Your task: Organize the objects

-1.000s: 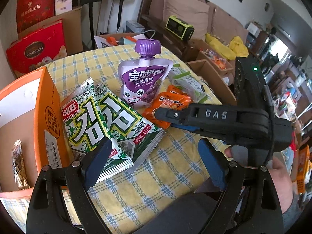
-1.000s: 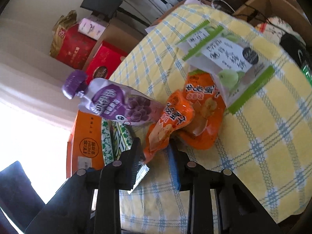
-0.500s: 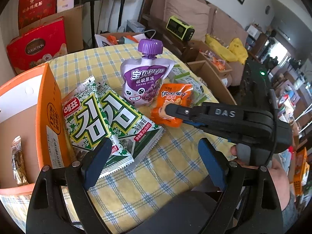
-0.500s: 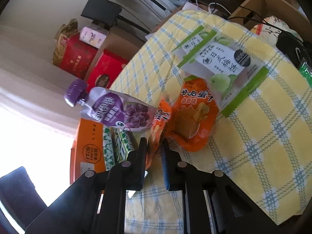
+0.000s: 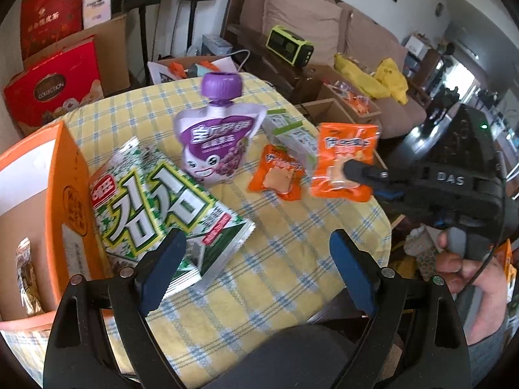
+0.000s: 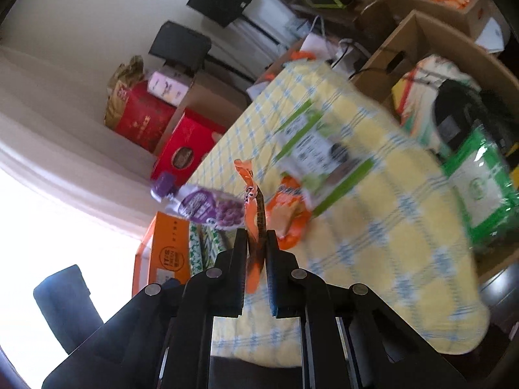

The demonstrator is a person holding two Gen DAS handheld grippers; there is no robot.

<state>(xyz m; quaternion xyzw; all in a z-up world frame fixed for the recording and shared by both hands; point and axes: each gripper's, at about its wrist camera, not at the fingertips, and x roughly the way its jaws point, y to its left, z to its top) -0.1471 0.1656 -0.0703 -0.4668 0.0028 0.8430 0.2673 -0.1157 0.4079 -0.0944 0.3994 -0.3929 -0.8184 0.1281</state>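
Note:
My right gripper is shut on an orange snack packet and holds it in the air above the table; it also shows in the left wrist view, pinched by the right gripper. A second orange packet lies on the yellow checked tablecloth. A purple spouted juice pouch, green seaweed packs and a white-green packet lie there too. My left gripper is open and empty over the table's near edge.
An open orange cardboard box stands at the table's left with a small wrapped item inside. Red gift boxes and cartons stand behind. Brown boxes and a green bag sit off the table's right side.
My right gripper closed on the orange packet, lifted it off the table and carried it right, away from the juice pouch. The left gripper stayed open and about still.

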